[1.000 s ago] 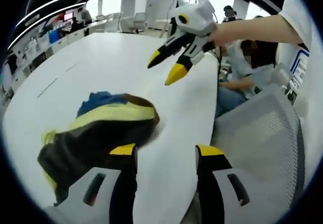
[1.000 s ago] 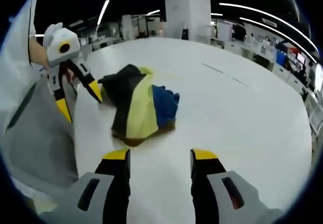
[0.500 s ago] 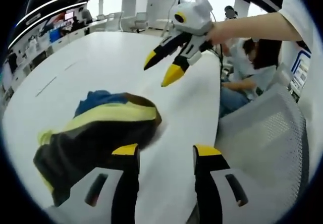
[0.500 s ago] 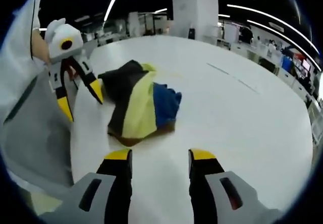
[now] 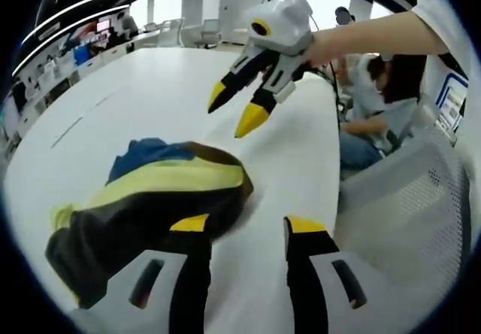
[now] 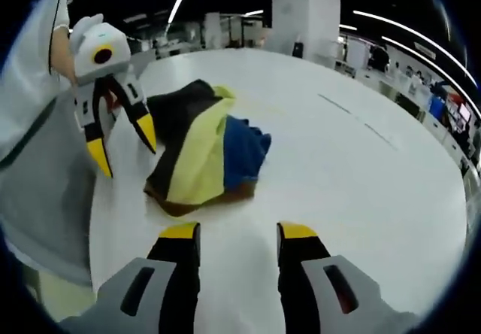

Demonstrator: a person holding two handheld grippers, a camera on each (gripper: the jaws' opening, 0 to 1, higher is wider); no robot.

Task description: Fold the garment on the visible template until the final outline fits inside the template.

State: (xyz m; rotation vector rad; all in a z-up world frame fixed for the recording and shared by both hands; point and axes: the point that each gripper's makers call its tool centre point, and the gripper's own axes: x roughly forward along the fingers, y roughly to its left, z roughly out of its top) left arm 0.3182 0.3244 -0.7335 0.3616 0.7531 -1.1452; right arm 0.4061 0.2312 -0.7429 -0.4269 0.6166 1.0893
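Observation:
A crumpled garment (image 5: 154,191) in black, pale yellow, blue and brown lies in a heap on the white table (image 5: 150,86). My left gripper (image 5: 248,227) stands open just short of its near edge, the left jaw over the black cloth. My right gripper (image 5: 231,112), held by a hand, hangs open in the air above the heap's far side. In the right gripper view the garment (image 6: 203,153) lies ahead of my open right gripper (image 6: 238,232), and the left gripper (image 6: 122,146) hovers open beside its black end, not touching it.
A grey mesh chair (image 5: 406,198) stands at the table's edge, with a seated person (image 5: 376,101) behind it. Short dark marks (image 6: 353,116) run across the table (image 6: 338,168) beyond the garment. The holder's light clothes (image 6: 37,183) sit at the left.
Both cameras have come a little nearer to the garment. The right gripper has dropped and shifted left towards the heap. The garment lies as before.

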